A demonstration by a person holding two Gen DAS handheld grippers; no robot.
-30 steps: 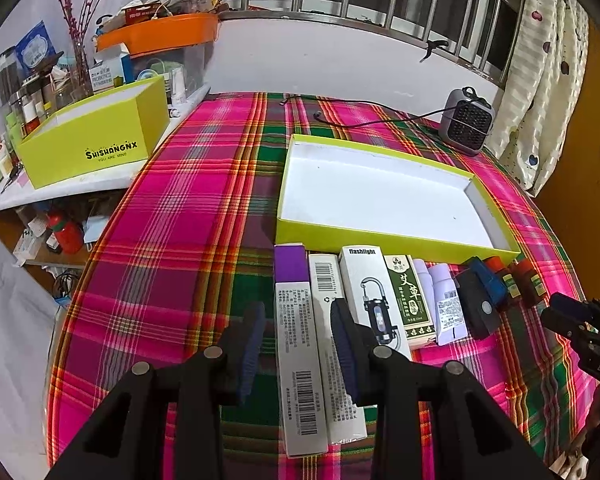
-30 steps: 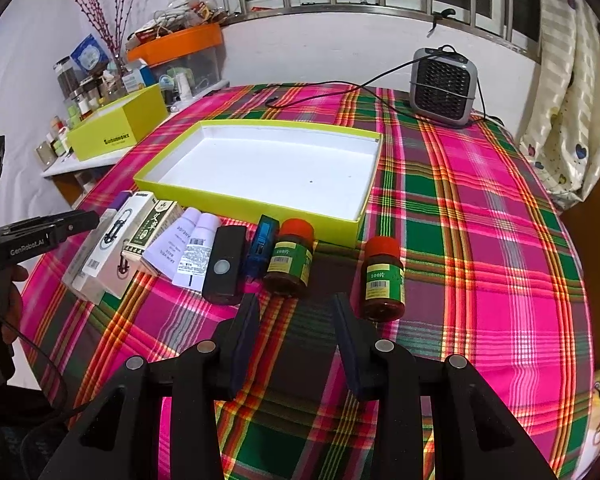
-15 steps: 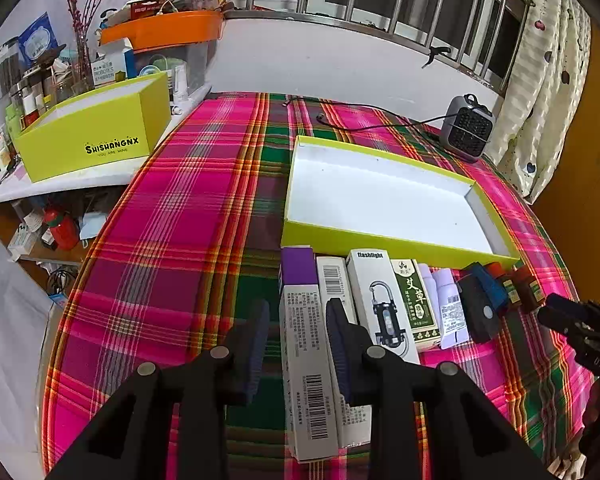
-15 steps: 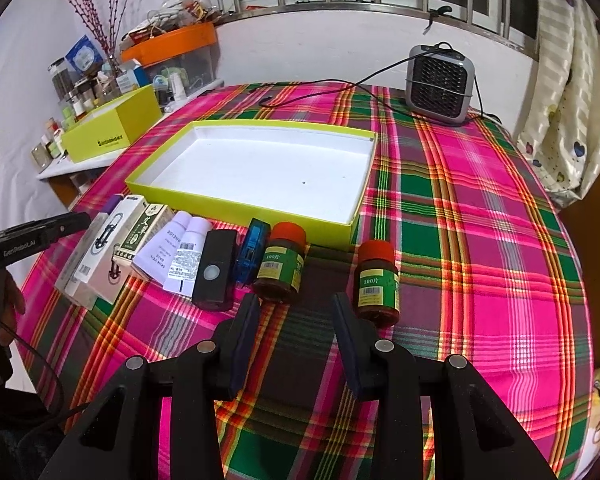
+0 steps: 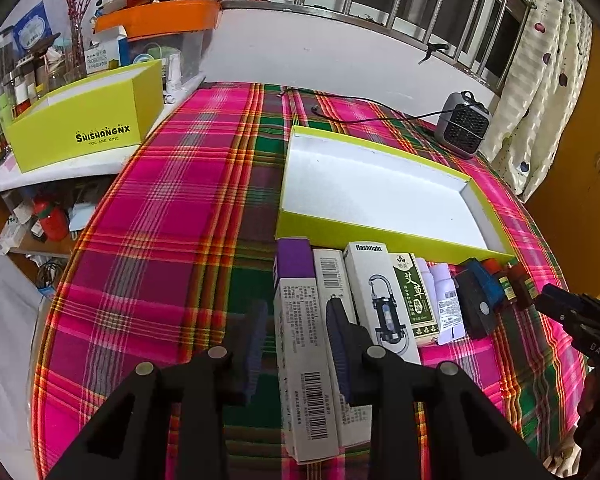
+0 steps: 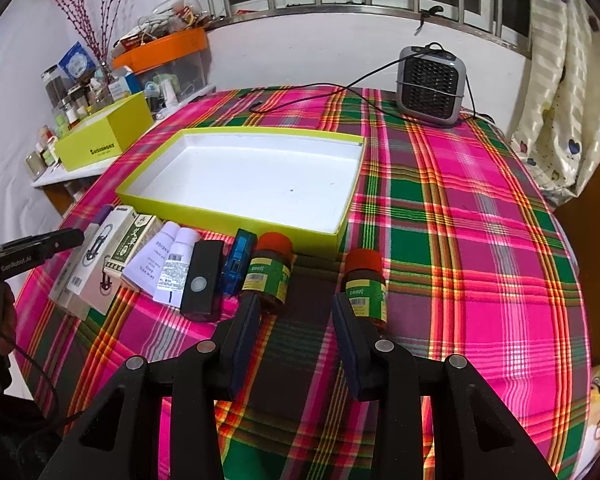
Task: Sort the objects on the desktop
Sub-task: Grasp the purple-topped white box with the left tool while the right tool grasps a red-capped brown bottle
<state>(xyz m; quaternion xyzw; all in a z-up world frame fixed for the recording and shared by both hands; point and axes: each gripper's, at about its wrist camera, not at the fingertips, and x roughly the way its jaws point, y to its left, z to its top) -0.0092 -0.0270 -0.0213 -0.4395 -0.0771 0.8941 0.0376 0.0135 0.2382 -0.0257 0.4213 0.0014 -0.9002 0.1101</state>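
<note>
Your left gripper (image 5: 296, 340) is spread open, its fingers straddling the purple-topped box (image 5: 300, 344) at the left end of the row. Your right gripper (image 6: 296, 332) is also open, holding nothing, poised over the plaid cloth (image 6: 480, 260) between two red-capped bottles (image 6: 270, 270) (image 6: 366, 280). The yellow tray (image 6: 228, 220) sits just behind the row.

Black claw (image 5: 296, 344), blue pads (image 5: 256, 344), silver screws.
</note>
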